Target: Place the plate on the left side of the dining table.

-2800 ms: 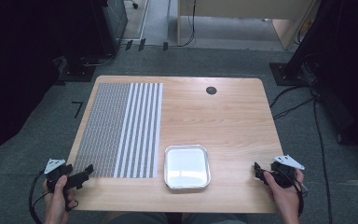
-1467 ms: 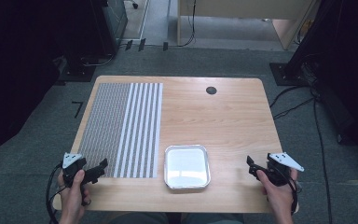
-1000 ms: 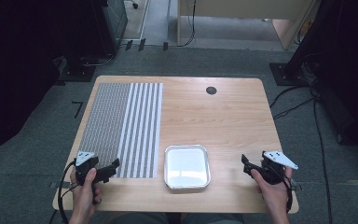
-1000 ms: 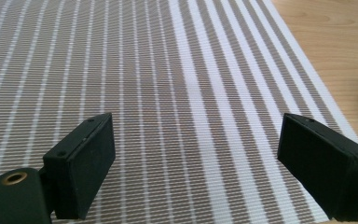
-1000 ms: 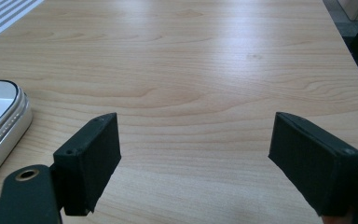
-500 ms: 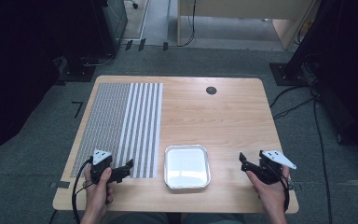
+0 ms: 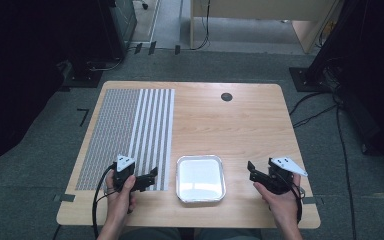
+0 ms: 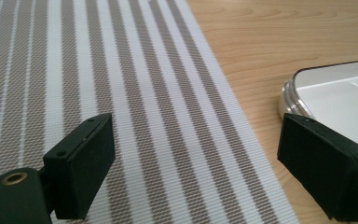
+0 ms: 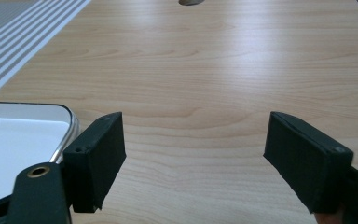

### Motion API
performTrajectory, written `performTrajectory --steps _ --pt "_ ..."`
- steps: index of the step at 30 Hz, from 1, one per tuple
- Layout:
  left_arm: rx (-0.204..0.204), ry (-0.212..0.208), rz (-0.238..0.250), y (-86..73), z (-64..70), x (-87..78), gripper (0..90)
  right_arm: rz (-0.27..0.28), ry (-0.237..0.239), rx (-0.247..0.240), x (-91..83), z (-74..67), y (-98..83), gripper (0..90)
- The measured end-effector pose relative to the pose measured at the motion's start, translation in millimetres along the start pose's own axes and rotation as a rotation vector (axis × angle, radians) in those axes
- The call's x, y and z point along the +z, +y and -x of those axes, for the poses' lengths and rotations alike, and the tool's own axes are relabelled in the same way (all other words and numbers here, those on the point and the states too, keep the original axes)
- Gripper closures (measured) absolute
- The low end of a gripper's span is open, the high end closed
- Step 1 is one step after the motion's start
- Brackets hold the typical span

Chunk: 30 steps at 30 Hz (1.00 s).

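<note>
White tray (image 7: 200,178) near table's (image 7: 240,125) front edge, between two wide-spread grippers.

High view: sat empty on bare wood just right of striped placemat (image 7: 130,135); left gripper (image 7: 150,177) over placemat's near right corner, aimed at tray, close but apart; right gripper (image 7: 252,171) over bare wood on tray's other side, a little farther off, aimed at it too; left gripper view: jaws spread above placemat, nothing between, tray's rim (image 8: 292,88) partly behind right-hand jaw; right gripper view: jaws wide though just closing slightly, only wood between, tray's corner (image 9: 51,116) beside left-hand jaw.
</note>
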<state>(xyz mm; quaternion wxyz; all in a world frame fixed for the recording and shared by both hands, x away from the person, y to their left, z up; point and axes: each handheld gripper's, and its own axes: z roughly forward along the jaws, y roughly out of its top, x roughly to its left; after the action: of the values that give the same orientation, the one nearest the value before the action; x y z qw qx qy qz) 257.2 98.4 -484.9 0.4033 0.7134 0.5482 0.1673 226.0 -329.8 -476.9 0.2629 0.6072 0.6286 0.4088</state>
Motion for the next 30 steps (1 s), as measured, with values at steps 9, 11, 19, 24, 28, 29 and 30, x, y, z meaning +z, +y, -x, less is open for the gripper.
performTrajectory --steps 9,11,19,24,28,29,30 --pt "0.036 -0.034 -0.013 8.0 22.7 10.6 11.2 0.011 0.012 -0.006 3.8 -11.7 8.9 20.9" --pt "0.040 -0.042 -0.021 12.2 30.8 15.3 11.2 0.008 0.022 -0.007 7.2 -17.8 10.3 20.9" --pt "0.074 -0.045 -0.035 15.4 49.6 21.2 11.2 0.010 0.033 -0.026 14.3 -33.8 15.5 21.8" --pt "0.086 -0.055 -0.031 13.7 58.2 21.1 11.3 0.013 0.041 -0.026 21.6 -46.7 18.5 23.6" --pt "0.083 -0.062 -0.031 13.8 61.3 18.7 11.2 0.019 0.047 -0.043 25.8 -56.5 18.2 26.7" --pt "0.088 -0.066 -0.030 13.7 62.6 17.8 11.3 0.018 0.043 -0.046 26.5 -58.3 18.2 28.8" --pt "0.089 -0.069 -0.030 13.6 63.6 17.3 11.3 0.019 0.042 -0.054 27.6 -61.0 17.9 29.9"
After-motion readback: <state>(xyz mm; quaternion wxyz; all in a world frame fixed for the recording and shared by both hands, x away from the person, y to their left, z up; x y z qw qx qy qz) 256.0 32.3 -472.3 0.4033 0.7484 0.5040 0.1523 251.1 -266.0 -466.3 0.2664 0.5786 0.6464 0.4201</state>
